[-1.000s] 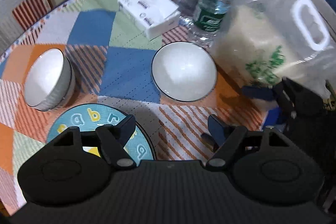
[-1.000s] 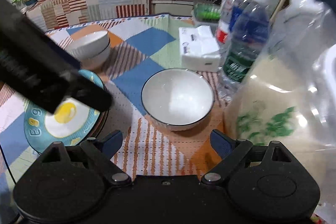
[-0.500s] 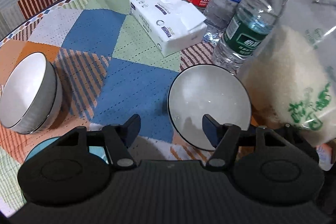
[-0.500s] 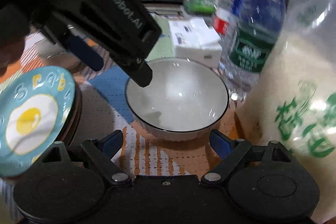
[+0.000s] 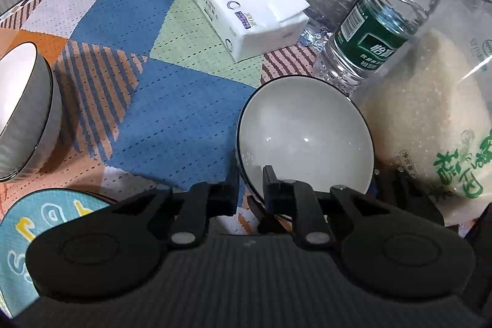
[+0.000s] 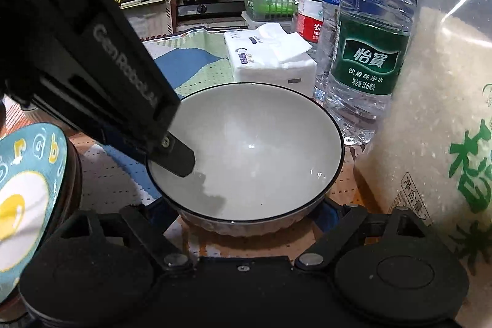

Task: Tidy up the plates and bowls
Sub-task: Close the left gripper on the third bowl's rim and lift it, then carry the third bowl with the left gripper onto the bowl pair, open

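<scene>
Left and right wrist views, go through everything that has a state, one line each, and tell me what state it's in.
Left gripper: shut on the near bowl's rim, one finger inside, one outside.
Right gripper: jaws open, straddling the near bowl's base.
Near bowl: upright, empty, on the tablecloth.
Far bowls: stacked, empty.
Egg plate: lying on a dark plate.
Tissue pack: open, a tissue sticking out.
Green-label bottle: upright, capped.
Rice bag: standing, partly full.

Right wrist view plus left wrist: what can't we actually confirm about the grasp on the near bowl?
- Right gripper: its fingertips sit under the white bowl, hidden by the bowl's wall; open or shut unclear.
- Left gripper: closed on the bowl rim in both views; grip firmness unknowable.
- Stacked bowls: cut off by the left wrist frame edge; count unclear.
- Egg plate: cropped in both views.
</scene>
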`<state>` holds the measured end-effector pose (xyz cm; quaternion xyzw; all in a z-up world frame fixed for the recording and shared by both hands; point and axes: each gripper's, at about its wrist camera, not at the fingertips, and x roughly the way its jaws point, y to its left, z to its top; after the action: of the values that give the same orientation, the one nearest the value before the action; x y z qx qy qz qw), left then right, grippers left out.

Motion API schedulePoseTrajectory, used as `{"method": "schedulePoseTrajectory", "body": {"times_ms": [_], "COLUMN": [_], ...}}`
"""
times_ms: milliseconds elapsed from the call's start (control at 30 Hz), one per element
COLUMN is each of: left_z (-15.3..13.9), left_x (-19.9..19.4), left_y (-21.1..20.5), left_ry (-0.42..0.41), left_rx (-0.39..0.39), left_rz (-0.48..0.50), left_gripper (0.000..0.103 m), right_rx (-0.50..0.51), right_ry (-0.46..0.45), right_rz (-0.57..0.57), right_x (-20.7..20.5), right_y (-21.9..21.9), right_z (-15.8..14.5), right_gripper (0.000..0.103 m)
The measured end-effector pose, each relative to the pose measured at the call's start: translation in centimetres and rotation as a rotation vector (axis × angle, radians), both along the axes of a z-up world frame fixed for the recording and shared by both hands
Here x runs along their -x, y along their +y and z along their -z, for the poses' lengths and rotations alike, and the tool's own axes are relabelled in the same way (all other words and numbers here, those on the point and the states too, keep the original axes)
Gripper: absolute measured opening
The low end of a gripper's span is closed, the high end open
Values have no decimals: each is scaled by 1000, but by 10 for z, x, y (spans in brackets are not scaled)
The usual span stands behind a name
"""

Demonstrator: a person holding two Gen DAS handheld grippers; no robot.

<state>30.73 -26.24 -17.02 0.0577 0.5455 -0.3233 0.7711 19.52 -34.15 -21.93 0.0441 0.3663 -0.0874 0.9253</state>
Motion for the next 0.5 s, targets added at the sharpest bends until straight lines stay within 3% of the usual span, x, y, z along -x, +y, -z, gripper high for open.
{"method": "schedulePoseTrajectory", "body": {"times_ms": [367,500], "left_z": [-25,-39], "left_x": [18,30], "left_y": [12,21], "left_ry": [-6,-16], "left_rx": [2,-7], "left_rz": [14,3], "left_gripper": [16,16], "right_rx": [-85,-48], "right_ry": [40,9], "right_rz": [-17,-68], "right_x": [14,27], "right_y": [2,12], "right_z": [-21,-32], "right_gripper": [90,89]}}
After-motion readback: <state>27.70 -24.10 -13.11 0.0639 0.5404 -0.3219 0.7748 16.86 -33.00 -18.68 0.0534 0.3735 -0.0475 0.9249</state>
